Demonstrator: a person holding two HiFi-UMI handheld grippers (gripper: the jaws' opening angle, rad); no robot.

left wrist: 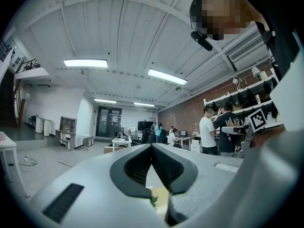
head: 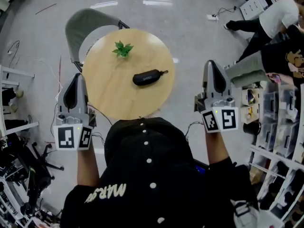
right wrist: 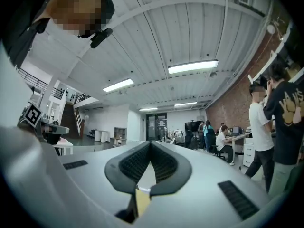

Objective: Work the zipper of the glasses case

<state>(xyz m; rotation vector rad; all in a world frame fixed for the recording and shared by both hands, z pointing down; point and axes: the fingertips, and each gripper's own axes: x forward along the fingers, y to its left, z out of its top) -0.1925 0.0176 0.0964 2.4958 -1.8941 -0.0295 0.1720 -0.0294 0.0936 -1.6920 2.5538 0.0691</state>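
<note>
1. Nearest the head camera, a person's black cap [head: 142, 146] is seen from above, with a gripper held up at each side of it.
2. The left gripper [head: 77, 80] is held beside the left edge of the table, well apart from the case. In the left gripper view its jaws are seen pressed together at the tips, with nothing between them [left wrist: 152, 147].
3. The right gripper [head: 213, 68] is held off the right edge of the table, likewise clear of the case. In the right gripper view its ribbed pads are seen meeting at the tips, and nothing is gripped [right wrist: 150, 144].
4. Between and beyond the grippers, a round wooden table [head: 114, 89] is seen.
5. The black glasses case [head: 148, 77] is laid flat on the table, right of the middle, with a small pull at its right end. It is touched by neither gripper. Whether its zipper is done up cannot be told.
6. Farther back on the table, a small green plant [head: 123, 49] is set.
7. Behind the table's far left edge, a grey chair [head: 85, 25] is placed.
8. At the far right, people [head: 278, 18] are seen on the floor.
</note>
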